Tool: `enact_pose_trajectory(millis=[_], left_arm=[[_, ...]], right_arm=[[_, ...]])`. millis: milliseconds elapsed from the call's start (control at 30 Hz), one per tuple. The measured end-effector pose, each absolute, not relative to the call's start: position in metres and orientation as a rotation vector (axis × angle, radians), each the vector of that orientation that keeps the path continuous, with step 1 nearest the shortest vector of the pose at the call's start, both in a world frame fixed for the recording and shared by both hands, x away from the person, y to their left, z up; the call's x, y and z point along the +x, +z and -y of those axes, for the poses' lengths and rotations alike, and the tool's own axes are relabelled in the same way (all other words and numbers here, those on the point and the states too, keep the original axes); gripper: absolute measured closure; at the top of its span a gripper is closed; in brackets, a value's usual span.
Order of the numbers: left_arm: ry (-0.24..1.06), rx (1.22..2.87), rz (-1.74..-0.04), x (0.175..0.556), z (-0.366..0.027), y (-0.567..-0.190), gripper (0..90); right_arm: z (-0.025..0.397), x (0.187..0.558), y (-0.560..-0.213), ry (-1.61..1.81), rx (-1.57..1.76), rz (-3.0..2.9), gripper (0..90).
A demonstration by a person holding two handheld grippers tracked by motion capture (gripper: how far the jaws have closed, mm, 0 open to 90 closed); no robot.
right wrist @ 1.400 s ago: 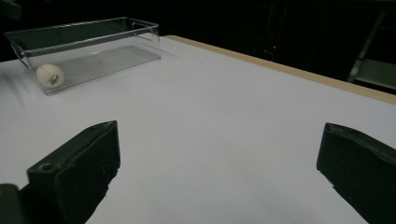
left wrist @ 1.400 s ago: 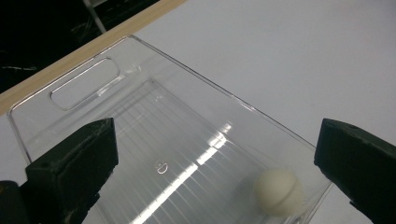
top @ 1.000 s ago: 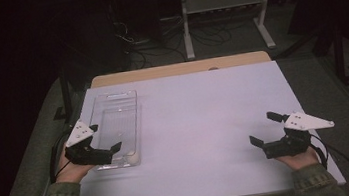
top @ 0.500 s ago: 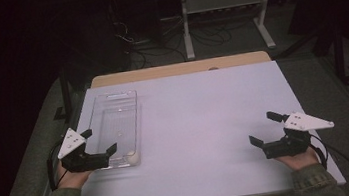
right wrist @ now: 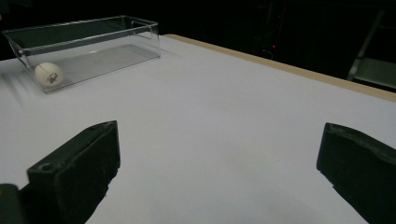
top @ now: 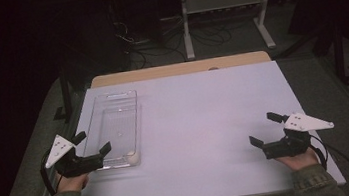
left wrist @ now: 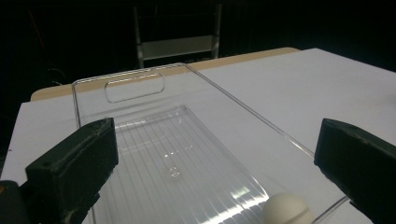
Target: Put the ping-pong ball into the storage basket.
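We hold the left gripper point(top: 90, 144) w/ jaws wide apart, empty, at the near end of the clear bin point(top: 97, 130). The ping-pong ball point(top: 133, 158) sits in the bin's near right corner, just fwd of it. Bin's long axis runs near-to-far. Right gripper point(top: 265, 128), also spread, is well apart at right.
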State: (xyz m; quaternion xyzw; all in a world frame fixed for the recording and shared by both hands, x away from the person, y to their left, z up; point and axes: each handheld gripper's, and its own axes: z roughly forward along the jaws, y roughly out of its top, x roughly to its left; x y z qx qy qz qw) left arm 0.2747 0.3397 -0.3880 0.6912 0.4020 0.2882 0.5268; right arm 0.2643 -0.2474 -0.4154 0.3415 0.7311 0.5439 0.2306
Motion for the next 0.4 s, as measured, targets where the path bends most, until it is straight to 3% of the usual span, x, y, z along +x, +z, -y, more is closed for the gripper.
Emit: enact_pose_trajectory(millis=[400], left_arm=[[0.666,1.525,-0.997,0.268,-0.355,-0.39,0.0]], right_arm=[[0.252,0.265,-0.418,1.491,0.961,-1.994,0.0]])
